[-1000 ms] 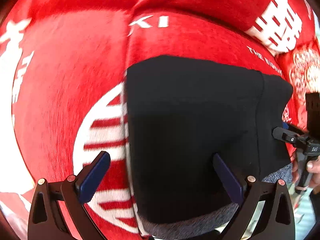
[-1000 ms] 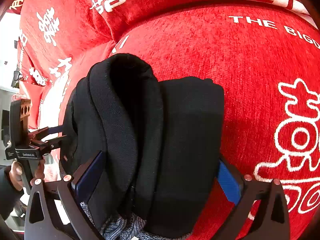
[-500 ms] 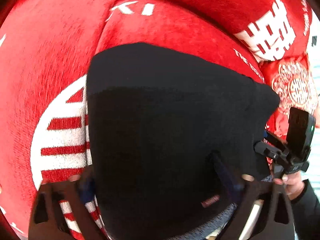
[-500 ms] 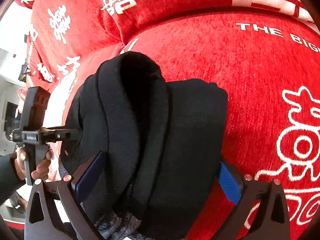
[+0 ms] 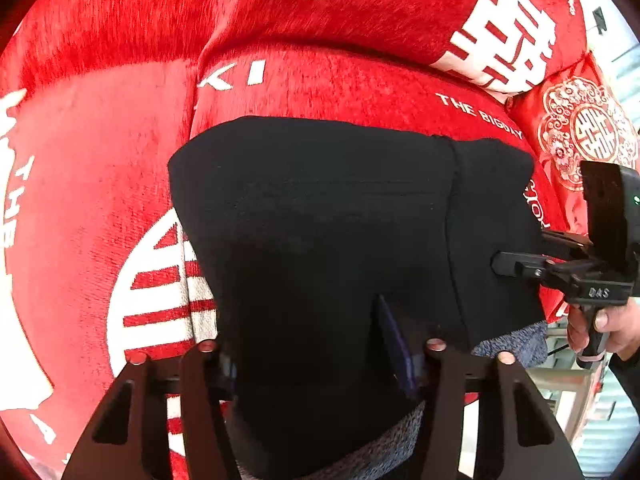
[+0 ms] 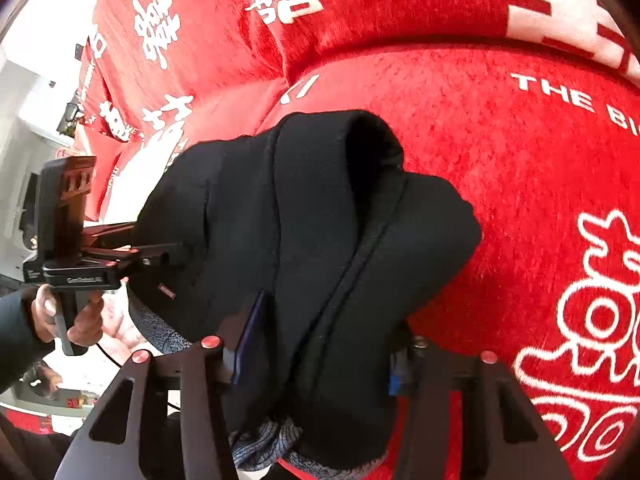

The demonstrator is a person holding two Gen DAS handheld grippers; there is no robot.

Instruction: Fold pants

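The folded black fabric pants (image 5: 320, 216) with a grey knitted lining lie as a thick bundle on the red plush sofa cover (image 5: 100, 184) printed with white characters and letters, in front of the seam where the seat cushion meets the back cushion. The left gripper (image 5: 316, 344) comes at the near edge of this bundle; its jaws are closing, with the black cloth bunched between the dark blue pads and pressing against both. The right gripper (image 6: 320, 344) sits at the bundle's other end, where the rolled layers (image 6: 340, 200) stand up; its jaws are also closing, pinching the stacked folds between them. In each wrist view the opposite gripper shows at the far side of the pants, held by a hand (image 6: 76, 312) in a dark sleeve.
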